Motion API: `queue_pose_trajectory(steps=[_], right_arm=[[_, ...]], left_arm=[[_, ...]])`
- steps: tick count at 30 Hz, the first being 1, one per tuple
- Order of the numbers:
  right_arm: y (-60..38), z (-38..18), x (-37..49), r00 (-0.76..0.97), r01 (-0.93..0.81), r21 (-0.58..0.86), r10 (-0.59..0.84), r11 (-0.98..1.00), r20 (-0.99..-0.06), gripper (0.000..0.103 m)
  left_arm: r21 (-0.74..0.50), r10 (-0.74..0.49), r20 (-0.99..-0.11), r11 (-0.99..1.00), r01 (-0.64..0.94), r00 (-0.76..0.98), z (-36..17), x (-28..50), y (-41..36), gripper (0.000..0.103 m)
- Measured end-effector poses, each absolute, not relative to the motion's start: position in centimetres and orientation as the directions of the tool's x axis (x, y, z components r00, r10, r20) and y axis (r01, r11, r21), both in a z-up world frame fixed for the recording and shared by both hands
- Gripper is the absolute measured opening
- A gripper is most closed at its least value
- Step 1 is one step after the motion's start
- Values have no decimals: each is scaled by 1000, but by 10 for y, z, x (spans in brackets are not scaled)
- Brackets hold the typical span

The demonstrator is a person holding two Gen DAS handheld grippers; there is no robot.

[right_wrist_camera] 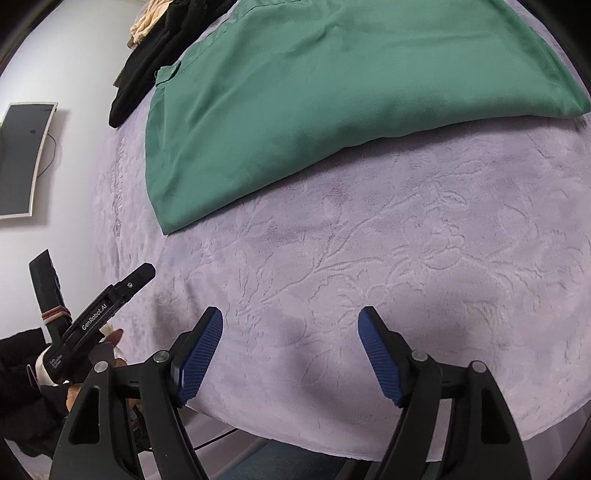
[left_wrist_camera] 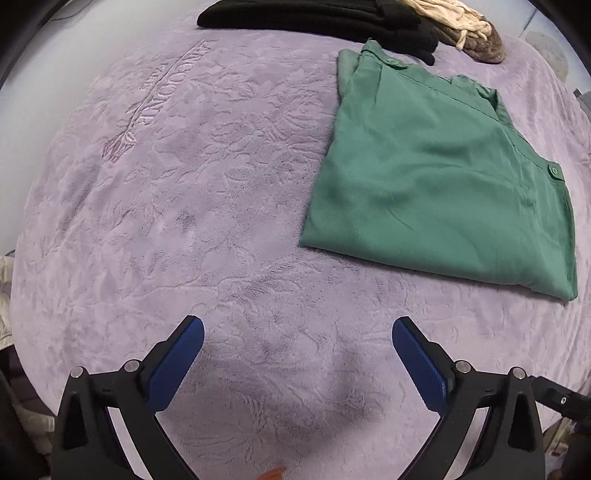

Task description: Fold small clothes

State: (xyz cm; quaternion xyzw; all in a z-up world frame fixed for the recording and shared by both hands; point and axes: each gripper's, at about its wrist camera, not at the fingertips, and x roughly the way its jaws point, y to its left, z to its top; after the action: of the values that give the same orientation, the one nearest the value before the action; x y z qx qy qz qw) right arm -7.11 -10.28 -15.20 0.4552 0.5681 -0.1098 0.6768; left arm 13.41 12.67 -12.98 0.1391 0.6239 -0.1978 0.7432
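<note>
A green garment (left_wrist_camera: 436, 177) lies folded into a flat rectangle on the lilac embossed blanket (left_wrist_camera: 192, 206), with buttoned tabs along its far edge. My left gripper (left_wrist_camera: 297, 326) hangs over bare blanket in front of and to the left of it, jaws wide open, nothing between the blue pads. In the right wrist view the same green garment (right_wrist_camera: 314, 88) fills the top, and my right gripper (right_wrist_camera: 291, 317) stands open over the blanket (right_wrist_camera: 369, 240) just short of its near folded edge, holding nothing. The left gripper (right_wrist_camera: 92, 317) shows at the lower left there, held by a hand.
Black folded clothes (left_wrist_camera: 317, 18) and a beige-brown bundle (left_wrist_camera: 465, 26) lie along the blanket's far edge. In the right wrist view the black clothes (right_wrist_camera: 155, 62) sit at top left, a dark framed panel (right_wrist_camera: 22, 158) hangs on the wall, and the blanket's front edge (right_wrist_camera: 332, 446) drops off.
</note>
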Motion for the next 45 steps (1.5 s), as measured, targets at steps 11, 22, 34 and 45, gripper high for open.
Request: queue_pose_trajectory(steps=[11, 22, 34, 45], right_arm=[[-99, -185, -12, 492, 631, 672, 470, 387, -733, 79], [-114, -222, 28, 604, 637, 740, 457, 216, -653, 79], [-117, -230, 60, 660, 606, 778, 441, 166, -609, 89], [-124, -231, 53, 741, 561, 827, 419, 42, -524, 43]], left_arm=[[-80, -157, -977, 893, 443, 141, -144, 179, 129, 102], [-95, -172, -977, 878, 469, 124, -160, 195, 100, 102], [-112, -184, -978, 865, 489, 102, -174, 207, 72, 102], [-265, -320, -946, 853, 449, 50, -172, 241, 69, 102]])
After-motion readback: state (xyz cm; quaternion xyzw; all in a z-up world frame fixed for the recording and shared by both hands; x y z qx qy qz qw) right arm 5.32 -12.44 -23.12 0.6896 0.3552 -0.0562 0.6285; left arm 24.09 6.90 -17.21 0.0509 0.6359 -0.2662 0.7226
